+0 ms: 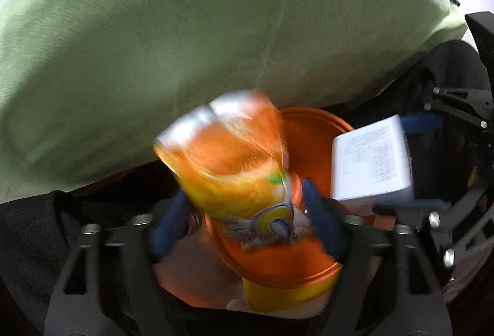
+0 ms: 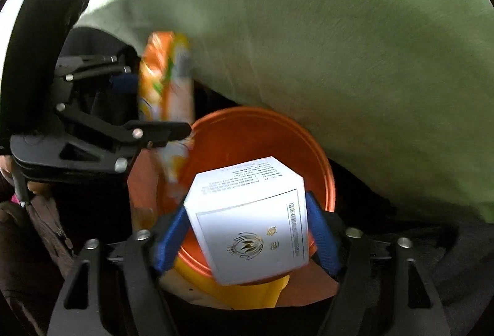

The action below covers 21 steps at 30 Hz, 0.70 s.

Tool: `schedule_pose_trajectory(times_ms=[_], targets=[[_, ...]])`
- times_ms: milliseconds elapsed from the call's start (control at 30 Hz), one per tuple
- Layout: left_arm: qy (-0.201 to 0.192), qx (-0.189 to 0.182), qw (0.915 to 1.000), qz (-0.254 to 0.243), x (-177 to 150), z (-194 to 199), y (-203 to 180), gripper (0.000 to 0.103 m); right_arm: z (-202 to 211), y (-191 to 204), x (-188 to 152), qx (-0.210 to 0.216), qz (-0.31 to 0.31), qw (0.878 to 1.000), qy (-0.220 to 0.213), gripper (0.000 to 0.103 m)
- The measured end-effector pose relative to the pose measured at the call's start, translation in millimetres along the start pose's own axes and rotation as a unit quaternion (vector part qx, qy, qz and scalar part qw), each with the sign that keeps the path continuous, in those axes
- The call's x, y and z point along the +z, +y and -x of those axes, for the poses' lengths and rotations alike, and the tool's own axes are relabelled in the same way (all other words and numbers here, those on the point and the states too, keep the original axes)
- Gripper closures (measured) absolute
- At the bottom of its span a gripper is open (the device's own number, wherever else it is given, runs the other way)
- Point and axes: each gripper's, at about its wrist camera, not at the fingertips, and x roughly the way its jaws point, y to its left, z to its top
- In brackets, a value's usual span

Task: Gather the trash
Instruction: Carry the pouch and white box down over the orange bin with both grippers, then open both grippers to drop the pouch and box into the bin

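Trash held over our orange bin (image 2: 259,132): left gripper (image 1: 247,224) grasps an orange snack packet (image 1: 228,157), right gripper (image 2: 247,234) clamps a white box (image 2: 253,221).

One orange bucket (image 2: 262,132) sits at the centre of the frame. One white carton (image 2: 250,218) with gold print shows at lower centre, and one orange and yellow snack packet (image 1: 228,163), blurred, at centre. One pale green blanket (image 1: 216,27) fills the top. Two claws show: the left claw (image 1: 247,228) and the right claw (image 2: 247,234), each with two blue pads.
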Motion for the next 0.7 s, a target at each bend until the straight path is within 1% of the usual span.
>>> schedule_pose_trajectory(times_ms=[133, 267, 367, 400, 500, 567, 633, 700], targets=[[0.012, -0.006, 0.9999, 0.004, 7, -9, 8, 0.023, 0, -5, -2, -0.008, 0.0, 1.0, 0.003, 0.018], [0.009, -0.012, 0.9998, 0.012, 10, -10, 13, 0.023, 9, -11, -3, -0.008, -0.01, 1.0, -0.007, 0.018], [0.002, -0.016, 0.9998, 0.013, 7, -2, 9, 0.023, 21, -15, -4, -0.009, -0.014, 1.0, -0.015, 0.018], [-0.001, -0.017, 0.9997, 0.014, 2, 6, 10, 0.023, 26, -17, -2, -0.007, -0.014, 1.0, -0.02, 0.018], [-0.019, -0.026, 0.9994, 0.014, 3, 21, 11, 0.023, 44, -12, -5, 0.001, -0.004, 0.999, -0.044, 0.018], [-0.035, -0.028, 0.9989, 0.011, 3, 34, 12, 0.023, 72, -8, -3, 0.014, 0.018, 0.997, -0.07, 0.018], [-0.055, -0.023, 0.9982, 0.006, 4, 48, 12, 0.023, 100, -8, 5, 0.02, 0.04, 0.994, -0.099, 0.018], [-0.077, -0.007, 0.997, -0.001, 9, 65, 11, 0.023, 126, -7, 18, 0.015, 0.064, 0.99, -0.125, 0.018]])
